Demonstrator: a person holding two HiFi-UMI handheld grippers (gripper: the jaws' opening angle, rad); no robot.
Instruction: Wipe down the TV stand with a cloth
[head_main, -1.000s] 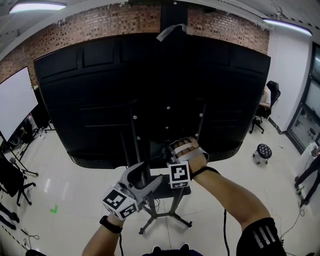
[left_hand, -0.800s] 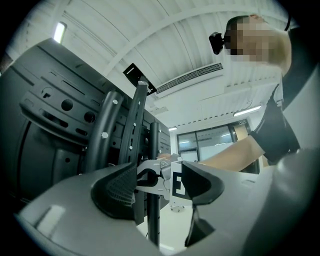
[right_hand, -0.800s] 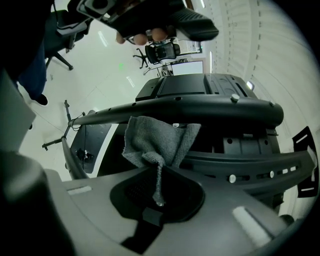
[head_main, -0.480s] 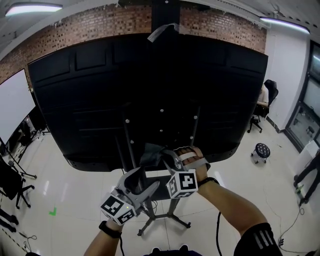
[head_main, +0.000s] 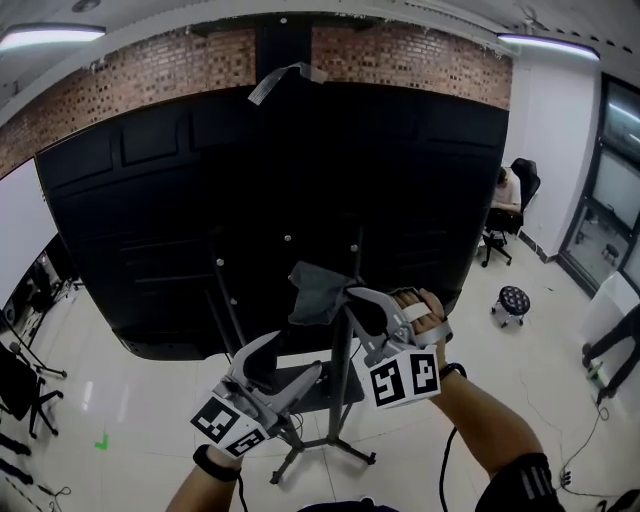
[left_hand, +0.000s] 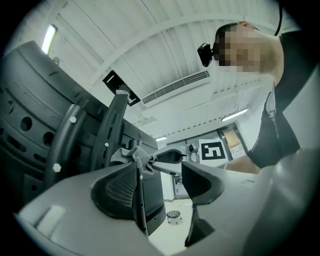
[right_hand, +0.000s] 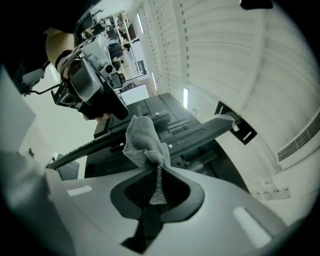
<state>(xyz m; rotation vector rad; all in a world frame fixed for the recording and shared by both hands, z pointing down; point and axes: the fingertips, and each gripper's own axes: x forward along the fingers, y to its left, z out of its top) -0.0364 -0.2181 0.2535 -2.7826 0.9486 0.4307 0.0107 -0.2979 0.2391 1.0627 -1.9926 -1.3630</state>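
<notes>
Right gripper view: right gripper (right_hand: 155, 176) pinches the grey cloth (right_hand: 142, 140), left gripper (left_hand: 161, 172) gapes empty, so press that cloth flat against the TV stand (head_main: 337, 420) post and stroke steadily.

Nubbly grey cloth (right_hand: 145, 142) between matt plastic jaws; beyond them, matt black metal TV stand (head_main: 337, 415), glossy floor (head_main: 130, 400).

The left gripper (head_main: 305, 353) hides part of the TV stand (head_main: 337, 425).
</notes>
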